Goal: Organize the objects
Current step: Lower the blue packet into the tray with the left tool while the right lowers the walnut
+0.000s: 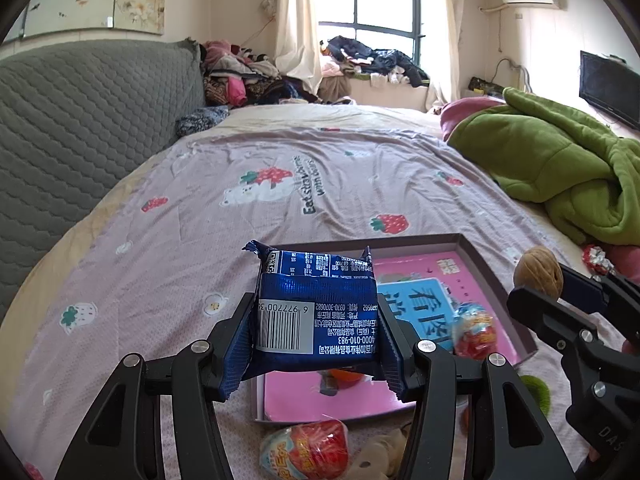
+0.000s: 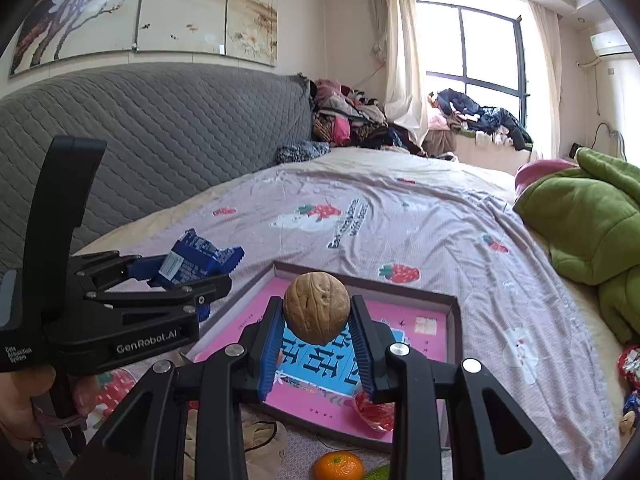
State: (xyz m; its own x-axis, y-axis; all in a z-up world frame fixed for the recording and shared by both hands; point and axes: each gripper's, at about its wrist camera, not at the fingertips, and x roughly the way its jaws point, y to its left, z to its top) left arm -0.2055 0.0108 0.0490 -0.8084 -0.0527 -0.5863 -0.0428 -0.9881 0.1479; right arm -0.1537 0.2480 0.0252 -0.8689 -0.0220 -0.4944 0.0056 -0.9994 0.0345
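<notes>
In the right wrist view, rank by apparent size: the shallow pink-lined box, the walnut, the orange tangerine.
1. Shallow pink-lined box, largest.
2. Round brown walnut, though it is held near the camera, which enlarges it.
3. Orange tangerine, partly cropped at the frame edge, so unsure.

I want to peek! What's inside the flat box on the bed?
The box has a pink and blue book and a red wrapped candy. The walnut and blue packet, held in the grippers, cover some of it.
</notes>
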